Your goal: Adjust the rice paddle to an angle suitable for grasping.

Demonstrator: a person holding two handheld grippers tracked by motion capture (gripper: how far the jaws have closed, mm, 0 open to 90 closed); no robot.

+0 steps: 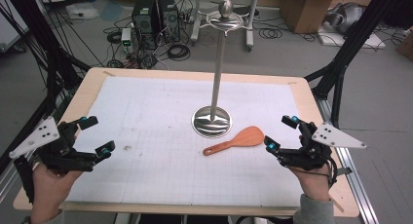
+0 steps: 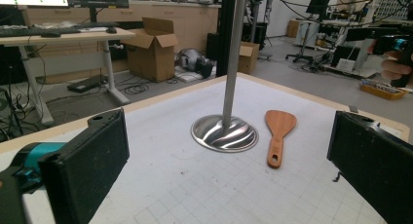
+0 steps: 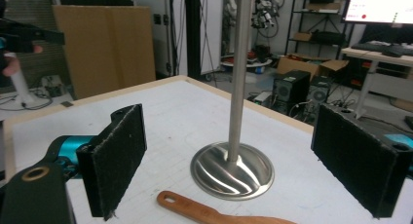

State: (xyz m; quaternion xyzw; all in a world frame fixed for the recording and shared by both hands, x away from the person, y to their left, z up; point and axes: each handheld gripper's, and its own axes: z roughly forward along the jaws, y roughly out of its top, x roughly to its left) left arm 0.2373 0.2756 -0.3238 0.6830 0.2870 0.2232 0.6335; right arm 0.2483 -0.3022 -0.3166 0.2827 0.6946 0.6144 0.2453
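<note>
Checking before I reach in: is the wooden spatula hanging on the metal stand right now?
No, the wooden spatula lies flat on the table beside the metal stand base.

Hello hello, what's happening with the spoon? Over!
Both tools open, left and right. Spoon flat on mat, untouched, beside stand. Nothing blocking.

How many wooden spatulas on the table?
1. The wooden spatula lies flat on the white mat, just right of the metal stand base, nearer the right gripper. None seems hidden.
</note>
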